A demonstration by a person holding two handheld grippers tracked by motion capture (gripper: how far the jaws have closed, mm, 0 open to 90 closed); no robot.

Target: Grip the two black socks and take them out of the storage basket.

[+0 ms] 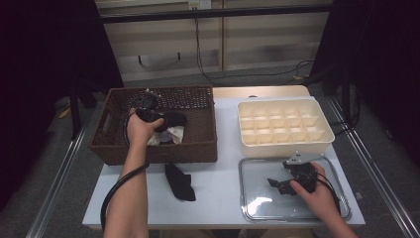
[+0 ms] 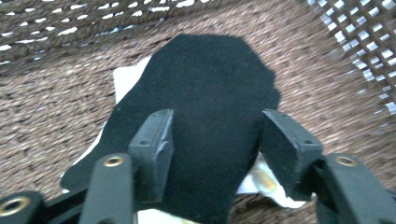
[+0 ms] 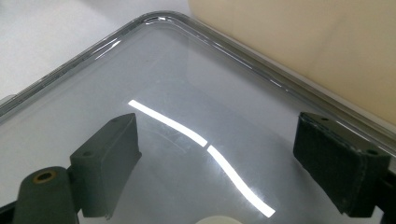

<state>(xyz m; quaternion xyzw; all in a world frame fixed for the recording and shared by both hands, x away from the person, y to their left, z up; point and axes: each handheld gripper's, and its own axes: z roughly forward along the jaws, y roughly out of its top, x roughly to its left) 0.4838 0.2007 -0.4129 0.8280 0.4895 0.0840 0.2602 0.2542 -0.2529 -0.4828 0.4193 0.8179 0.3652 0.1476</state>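
**Black cloth under my left claw, in the basket**

My left claw hangs open over a black cloth, its pads either side of the cloth without pressing it. The cloth is matte, soft and flat, with an uneven outline, lying on the coarse brown weave of the wicker basket. It hides most of something white beneath; I cannot tell what. My right claw stands open, holding nothing, above the glossy clear tray.

My high view looks down on the surface; each tool view sits close, sharing its basket and tray.
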